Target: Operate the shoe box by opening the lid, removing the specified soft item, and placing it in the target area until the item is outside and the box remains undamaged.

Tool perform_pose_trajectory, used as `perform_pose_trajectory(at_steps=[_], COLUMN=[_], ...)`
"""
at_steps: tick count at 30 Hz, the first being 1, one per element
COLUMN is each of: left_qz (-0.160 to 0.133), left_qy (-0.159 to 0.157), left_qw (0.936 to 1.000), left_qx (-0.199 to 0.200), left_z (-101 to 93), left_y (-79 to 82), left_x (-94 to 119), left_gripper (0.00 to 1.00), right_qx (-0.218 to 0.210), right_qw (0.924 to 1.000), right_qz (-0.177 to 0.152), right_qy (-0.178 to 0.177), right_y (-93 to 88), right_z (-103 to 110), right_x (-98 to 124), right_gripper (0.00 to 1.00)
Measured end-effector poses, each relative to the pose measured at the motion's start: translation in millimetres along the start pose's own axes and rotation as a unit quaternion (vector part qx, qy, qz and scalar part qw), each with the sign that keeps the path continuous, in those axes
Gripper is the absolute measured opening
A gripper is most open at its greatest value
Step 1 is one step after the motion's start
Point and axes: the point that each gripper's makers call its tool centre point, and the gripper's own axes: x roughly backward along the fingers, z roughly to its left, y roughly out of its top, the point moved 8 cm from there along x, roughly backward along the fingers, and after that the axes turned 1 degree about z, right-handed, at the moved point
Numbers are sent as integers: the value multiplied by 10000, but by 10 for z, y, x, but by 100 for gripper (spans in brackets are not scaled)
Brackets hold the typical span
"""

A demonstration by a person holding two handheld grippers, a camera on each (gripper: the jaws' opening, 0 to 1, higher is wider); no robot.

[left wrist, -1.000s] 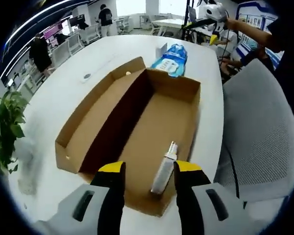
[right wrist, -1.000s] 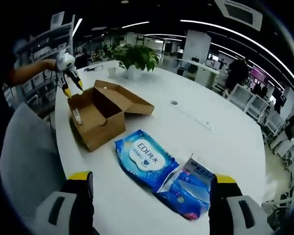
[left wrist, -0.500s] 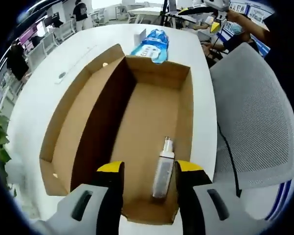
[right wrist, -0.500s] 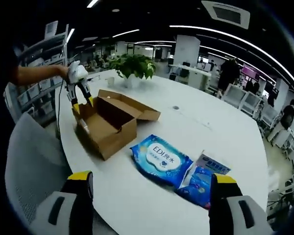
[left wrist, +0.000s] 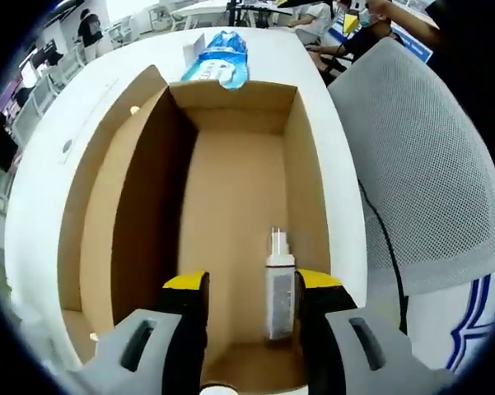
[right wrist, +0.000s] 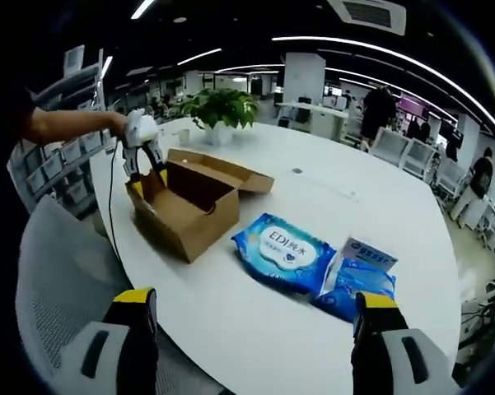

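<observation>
The brown cardboard shoe box (left wrist: 231,189) stands open, its lid (left wrist: 91,214) folded out to the left. On the box floor lies a small white spray bottle (left wrist: 280,284), just inside the right jaw of my left gripper (left wrist: 251,284), which is open and low over the near end of the box. In the right gripper view the same box (right wrist: 193,210) sits on the white table (right wrist: 255,346), with the left gripper (right wrist: 148,173) dipping into its far end. My right gripper (right wrist: 255,300) is wide open and holds nothing. A blue wipes pack (right wrist: 292,251) lies beside the box.
A second blue packet (right wrist: 358,280) lies by the wipes pack. The wipes pack (left wrist: 218,58) is beyond the box's far wall. A grey mesh chair (left wrist: 420,164) stands against the table edge. A potted plant (right wrist: 222,107) is at the far side. People stand in the office behind.
My left gripper has come forward and down over the box, so the bottle now sits by its right jaw. The right gripper's view has drawn back slightly; its jaws stay open.
</observation>
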Motion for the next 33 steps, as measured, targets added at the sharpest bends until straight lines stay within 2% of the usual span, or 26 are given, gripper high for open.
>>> perform_pose_trajectory(at_steps=[5, 8, 13, 18, 24, 33], left_qz=[208, 314, 231, 446, 345, 179], left_qy=[-119, -224, -330, -487, -425, -332], left_qw=[9996, 9990, 9990, 9974, 9984, 9993], left_qx=[-118, -203, -187, -295, -116, 34], left_z=[32, 19, -3, -35, -40, -69], left_y=[-43, -64, -42, -109, -141, -163], left_x=[-52, -91, -168, -240, -317, -298], left_gripper=[41, 42, 41, 36, 35, 30], right_qx=[80, 113, 48, 51, 29, 11], right_qw=[9999, 9999, 10000, 10000, 9999, 10000], right_qz=[-143, -104, -18, 38, 107, 75], right_qy=[33, 24, 10, -32, -88, -16], right_y=[46, 31, -48, -75, -113, -98], right_z=[73, 96, 77, 65, 4, 21], right_x=[40, 28, 3, 11, -22, -111], right_gripper=[100, 100, 100, 100, 100, 100])
